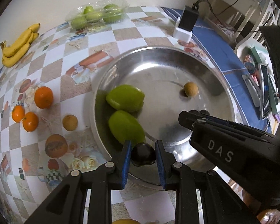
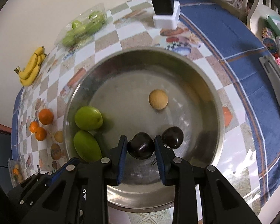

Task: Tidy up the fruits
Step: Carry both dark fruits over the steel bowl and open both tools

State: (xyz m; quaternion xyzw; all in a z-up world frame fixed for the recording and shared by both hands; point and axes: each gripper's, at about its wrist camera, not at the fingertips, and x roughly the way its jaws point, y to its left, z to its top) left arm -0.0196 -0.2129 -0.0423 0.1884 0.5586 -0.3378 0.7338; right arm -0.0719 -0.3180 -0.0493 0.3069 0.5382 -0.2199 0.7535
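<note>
A wide steel bowl (image 1: 158, 48) (image 2: 140, 51) sits on the checked tablecloth. Inside it lie two green fruits (image 1: 125, 98) (image 2: 88, 118), one tan round fruit (image 1: 190, 89) (image 2: 158, 99) and a loose dark plum (image 2: 172, 137). My left gripper (image 1: 143, 145) is shut on a dark plum (image 1: 142, 155) over the bowl's near side. My right gripper (image 2: 140, 139) is shut on another dark plum (image 2: 141, 148), low over the bowl floor beside the loose plum. In the left wrist view the right gripper (image 1: 188, 116) reaches in from the right, its plum hidden.
Three oranges (image 1: 43, 97) and a small tan fruit (image 1: 70, 122) lie on the cloth left of the bowl. Bananas (image 1: 18, 46) and a clear box of green fruits (image 1: 97, 15) sit by the wall. A black device on a white base (image 1: 186, 24) stands behind the bowl.
</note>
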